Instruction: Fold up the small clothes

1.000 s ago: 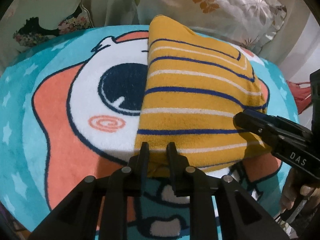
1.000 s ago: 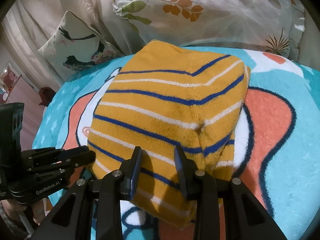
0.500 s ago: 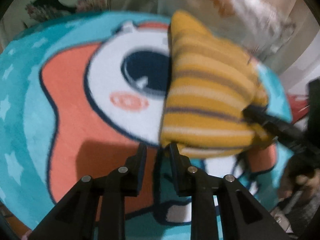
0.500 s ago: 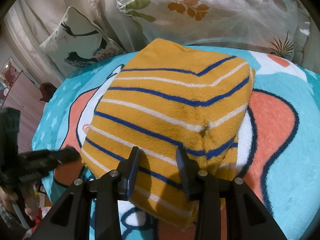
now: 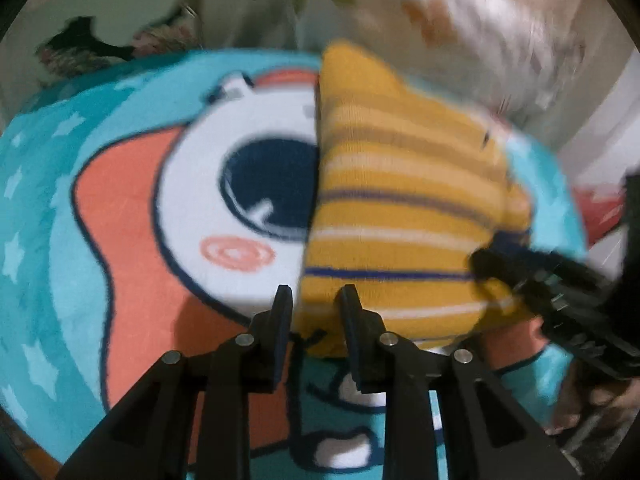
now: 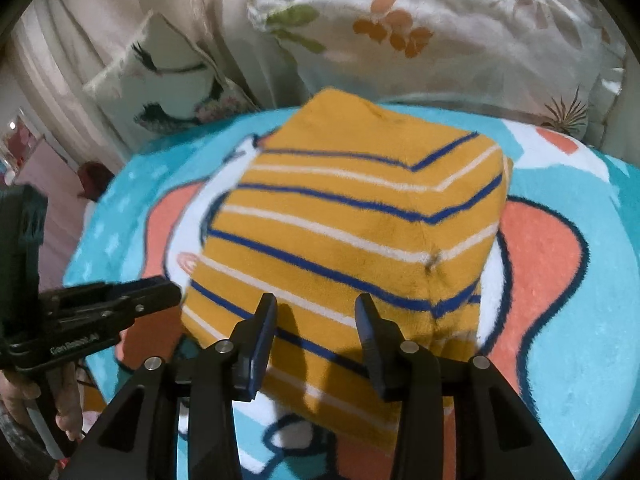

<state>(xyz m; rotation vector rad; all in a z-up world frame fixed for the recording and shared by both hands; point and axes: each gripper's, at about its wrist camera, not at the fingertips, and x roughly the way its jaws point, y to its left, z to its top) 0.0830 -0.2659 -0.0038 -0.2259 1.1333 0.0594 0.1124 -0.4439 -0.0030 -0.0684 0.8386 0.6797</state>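
Right gripper point(image 6: 316, 316) open over folded yellow striped top point(image 6: 352, 232); left gripper point(image 5: 316, 308) open w/ top's near-left corner between its fingers.

Mustard-yellow garment point(image 6: 344, 240) with blue and white stripes, teal cartoon blanket point(image 6: 580, 344) with coral patches, leaf-print pillow point(image 6: 440, 40)

White lettering on the left gripper point(image 6: 170, 292) body, blurred, seems to read "GenRobot.AI". No other text can be read.
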